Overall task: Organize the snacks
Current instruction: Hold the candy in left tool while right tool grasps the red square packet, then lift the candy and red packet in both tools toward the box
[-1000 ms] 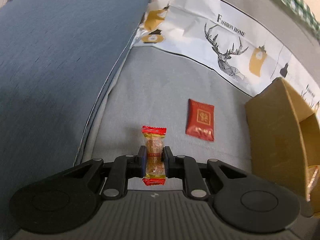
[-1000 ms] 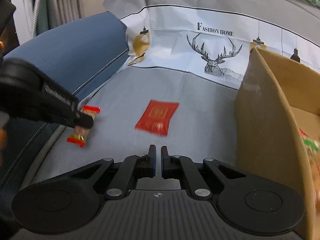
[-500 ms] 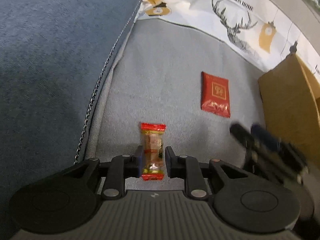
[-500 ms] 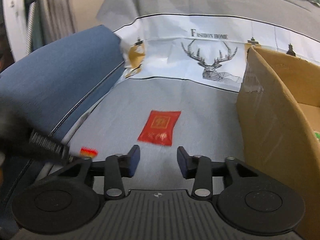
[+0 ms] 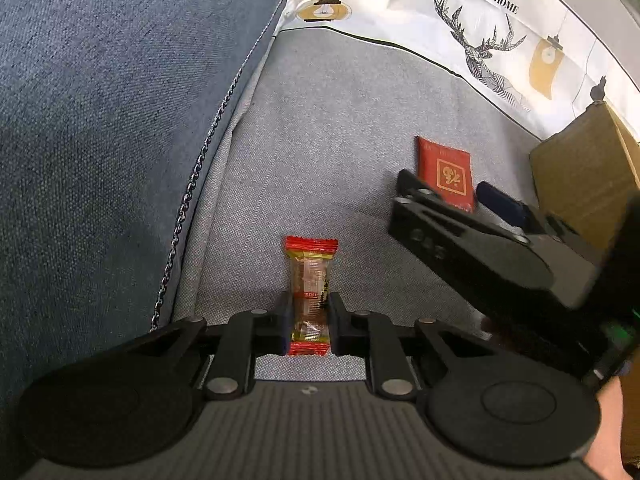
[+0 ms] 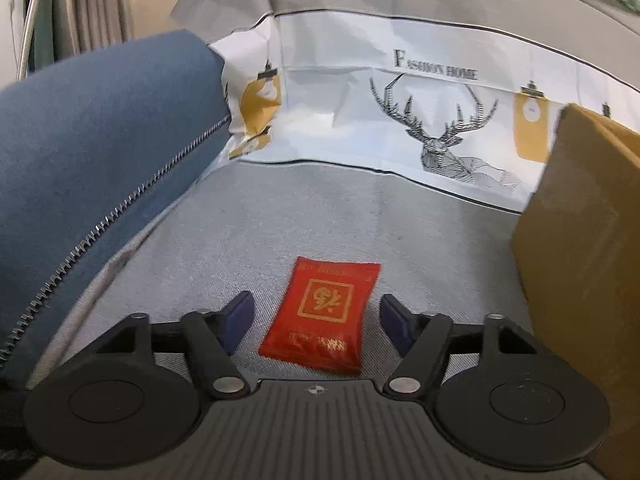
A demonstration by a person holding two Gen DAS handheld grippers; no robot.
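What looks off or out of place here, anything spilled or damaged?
Nothing damaged or spilled. Two snacks lie loose on the grey cushion instead of in the cardboard box: a wrapped candy, pinched in the left tongs, and a flat red packet lying slightly askew between the opening right tongs, not yet gripped.

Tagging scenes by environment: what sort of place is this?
Probably a home living room, on a sofa: a grey fabric seat, a blue zippered cushion beside it, and a "Fashion Home" deer-print cover over the backrest. A cardboard box sits on the seat.
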